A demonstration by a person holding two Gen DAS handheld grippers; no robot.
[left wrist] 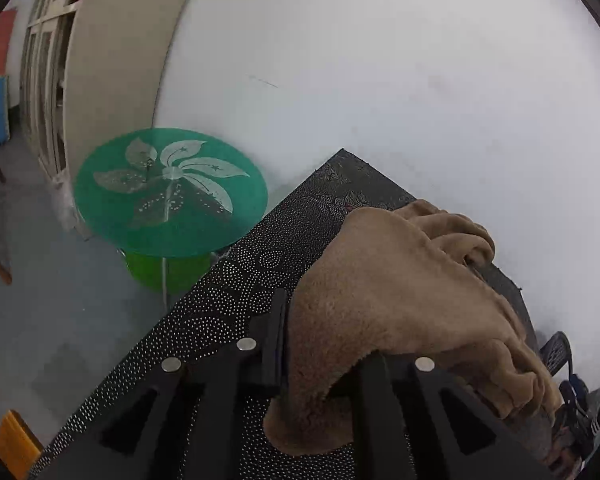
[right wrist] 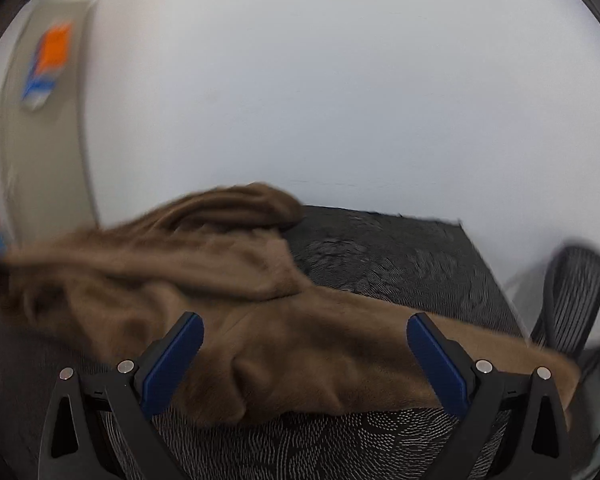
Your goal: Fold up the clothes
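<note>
On the dark surface [left wrist: 228, 280], covered in a black cloth printed with fine dotted swirls, we see a brown fleece garment [left wrist: 388, 300] lying bunched and rumpled. In the left wrist view it fills the lower right of the frame, its folds heaped toward the surface's far right edge. Our left gripper [left wrist: 324, 364] has cloth rising between its two black fingers; the fingers stand a little apart with the fleece packed into the gap, so we read the jaws as pinching the garment, though the contact itself is hidden by the cloth.

In the right wrist view the same garment [right wrist: 260, 320] stretches across the surface [right wrist: 400, 256] from the left side toward the lower right, with a thicker rolled bundle at its far end. The picture is blurred. Our right gripper [right wrist: 304, 356] hangs just above the near part of the fleece, its blue-padded fingers [right wrist: 172, 364] spread wide, holding nothing.

Beyond the surface, the left view shows a round green glass table [left wrist: 168, 196] with a pale flower design standing on a grey floor [left wrist: 60, 312], near a cream cabinet [left wrist: 100, 60]. A mesh office chair [right wrist: 572, 300] stands at the right edge of the right view.
</note>
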